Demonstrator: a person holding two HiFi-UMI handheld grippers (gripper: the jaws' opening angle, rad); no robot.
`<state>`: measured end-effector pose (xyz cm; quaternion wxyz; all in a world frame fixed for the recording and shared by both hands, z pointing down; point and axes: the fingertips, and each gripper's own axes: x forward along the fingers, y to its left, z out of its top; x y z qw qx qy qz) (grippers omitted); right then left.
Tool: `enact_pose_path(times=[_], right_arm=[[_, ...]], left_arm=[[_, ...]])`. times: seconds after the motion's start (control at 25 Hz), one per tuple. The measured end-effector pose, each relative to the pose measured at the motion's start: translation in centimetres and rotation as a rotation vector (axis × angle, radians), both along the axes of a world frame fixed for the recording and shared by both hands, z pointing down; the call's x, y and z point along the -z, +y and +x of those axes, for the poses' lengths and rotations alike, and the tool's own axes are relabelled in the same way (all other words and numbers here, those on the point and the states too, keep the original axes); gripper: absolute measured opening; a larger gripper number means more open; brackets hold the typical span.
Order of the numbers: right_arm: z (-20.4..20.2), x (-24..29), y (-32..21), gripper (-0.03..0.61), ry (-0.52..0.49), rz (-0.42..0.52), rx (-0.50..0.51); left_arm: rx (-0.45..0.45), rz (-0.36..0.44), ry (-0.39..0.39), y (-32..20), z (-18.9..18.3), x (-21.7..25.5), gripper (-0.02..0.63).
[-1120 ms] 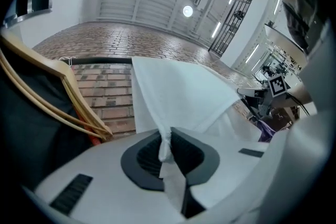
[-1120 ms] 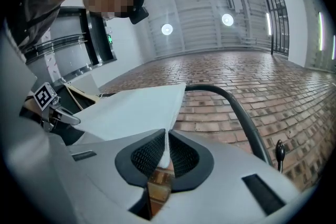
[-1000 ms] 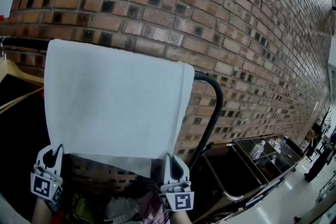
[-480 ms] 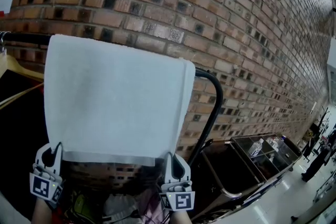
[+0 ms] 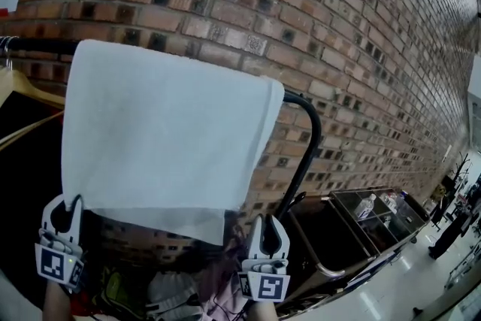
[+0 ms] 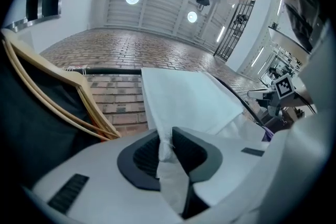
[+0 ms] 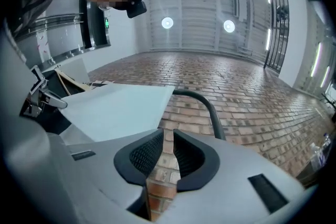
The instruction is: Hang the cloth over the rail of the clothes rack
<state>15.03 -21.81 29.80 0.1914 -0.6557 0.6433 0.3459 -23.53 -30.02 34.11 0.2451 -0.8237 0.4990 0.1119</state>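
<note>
The brick wall point(image 5: 353, 41) closes off everything behind the rail point(image 5: 34, 46), so you have no room to reach through there. The cloth point(image 5: 165, 124) curtains the middle of the rail. To its left a wooden hanger point(image 5: 19, 90) and a dark garment point(image 5: 22, 169) crowd the bar. On your right the rail bends down into a black upright point(image 5: 304, 162), and a metal cart point(image 5: 361, 225) stands beyond it, near the wall. Low down, bags and clothing point(image 5: 173, 293) lie heaped. Open air lies under the cloth's hem and between cloth and upright, where your right gripper point(image 5: 268, 220) sits with its jaws slightly apart and nothing between them.
</note>
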Motion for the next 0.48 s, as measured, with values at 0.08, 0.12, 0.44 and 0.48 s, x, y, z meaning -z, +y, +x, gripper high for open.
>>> enact_pose_path(times=[0.08, 0.12, 0.44, 0.48], right_arm=[[-0.5, 1.5, 0.6, 0.058, 0.016, 0.020, -0.006], [-1.0, 2.3, 0.8, 0.058, 0.032, 0.028, -0.006], [-1.2, -0.2, -4.4, 0.104, -0.040, -0.181, 0.166], [-1.1, -0.9, -4.9, 0.128, -0.055, -0.204, 0.209]], left_arm=[[0.002, 0.000, -0.004, 0.5, -0.4, 0.3, 0.101], [-0.004, -0.008, 0.000, 0.6, -0.6, 0.3, 0.101], [-0.004, -0.038, 0.059, 1.1, -1.0, 0.0, 0.054], [0.009, -0.038, 0.048, 1.1, -0.9, 0.0, 0.054]])
